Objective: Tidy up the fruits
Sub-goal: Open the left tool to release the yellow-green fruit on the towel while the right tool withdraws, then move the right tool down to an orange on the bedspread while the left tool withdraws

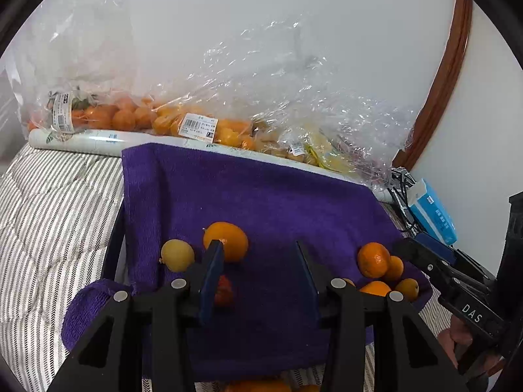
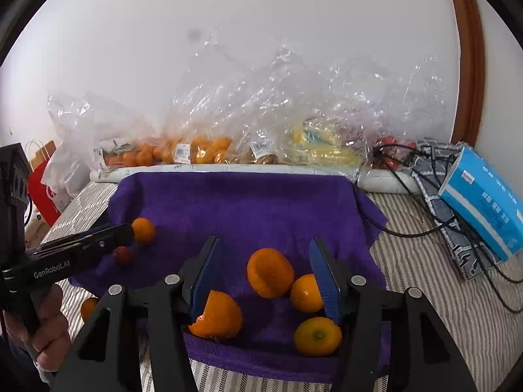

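- Now the left gripper (image 1: 258, 281) hangs over the purple towel (image 1: 268, 196), its jaws apart and nothing pinched between them.
- Behind its left finger, at about 11 o'clock from the gap, lies a large orange (image 1: 228, 240), with a yellow lemon-like fruit (image 1: 177, 255) just beside it at 9 o'clock from that orange.
- A small red fruit (image 1: 225, 290) peeps out just right of the same finger, touching no pad as far as can be seen.
- At 3 o'clock on the towel sits a cluster of mandarins (image 1: 374, 259), near the right gripper's tip.
- The right gripper (image 2: 266, 277) also stands with jaws apart; a big mandarin (image 2: 270, 272) lies loose in the gap.
- Another orange (image 2: 217, 318) lies half hidden behind its left finger at 7 o'clock; whether they touch is unclear. Two more lie by the right finger at 4 and 5 o'clock.
- Clear bags of fruit (image 2: 202, 153) line the wall at 12 o'clock, beyond the towel.
- A blue tissue box (image 2: 483, 199) lies at 3 o'clock on the striped bedding (image 2: 425, 277).
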`<act>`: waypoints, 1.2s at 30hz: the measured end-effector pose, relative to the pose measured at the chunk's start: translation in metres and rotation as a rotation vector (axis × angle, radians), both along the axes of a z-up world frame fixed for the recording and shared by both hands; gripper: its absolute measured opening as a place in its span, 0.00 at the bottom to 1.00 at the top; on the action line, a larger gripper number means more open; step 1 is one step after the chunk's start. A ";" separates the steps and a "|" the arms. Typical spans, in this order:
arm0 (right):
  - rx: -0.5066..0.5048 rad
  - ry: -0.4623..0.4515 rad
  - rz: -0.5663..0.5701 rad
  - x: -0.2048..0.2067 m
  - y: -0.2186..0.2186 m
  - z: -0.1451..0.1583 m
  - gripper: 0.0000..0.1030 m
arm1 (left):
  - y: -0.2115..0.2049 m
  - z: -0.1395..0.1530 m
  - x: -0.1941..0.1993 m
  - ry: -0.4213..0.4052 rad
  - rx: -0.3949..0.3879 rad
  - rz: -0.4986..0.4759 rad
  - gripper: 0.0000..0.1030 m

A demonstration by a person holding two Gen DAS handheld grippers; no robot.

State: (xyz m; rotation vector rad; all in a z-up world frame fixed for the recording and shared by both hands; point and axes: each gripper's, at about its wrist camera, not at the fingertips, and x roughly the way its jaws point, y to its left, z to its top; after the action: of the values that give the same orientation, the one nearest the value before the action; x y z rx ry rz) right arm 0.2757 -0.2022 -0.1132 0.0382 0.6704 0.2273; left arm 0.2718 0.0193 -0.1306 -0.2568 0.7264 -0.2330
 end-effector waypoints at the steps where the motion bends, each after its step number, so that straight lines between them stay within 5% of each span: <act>1: -0.012 -0.011 0.000 -0.002 0.001 0.002 0.54 | -0.001 0.001 -0.001 -0.005 0.004 0.000 0.40; 7: -0.021 -0.061 0.000 -0.012 0.005 0.016 0.60 | -0.005 0.008 -0.013 -0.056 0.079 0.023 0.40; 17: -0.064 0.058 -0.061 -0.037 0.011 0.033 0.83 | -0.008 0.018 -0.026 -0.080 0.081 0.013 0.40; 36: -0.063 0.042 -0.013 -0.109 0.042 0.031 0.76 | 0.047 0.006 -0.103 -0.053 0.156 0.133 0.40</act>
State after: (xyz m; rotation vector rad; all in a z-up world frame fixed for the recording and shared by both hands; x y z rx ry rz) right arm 0.1664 -0.1599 -0.0820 -0.0136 0.7188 0.1933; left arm 0.1689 0.0662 -0.1245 -0.1493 0.6687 -0.0557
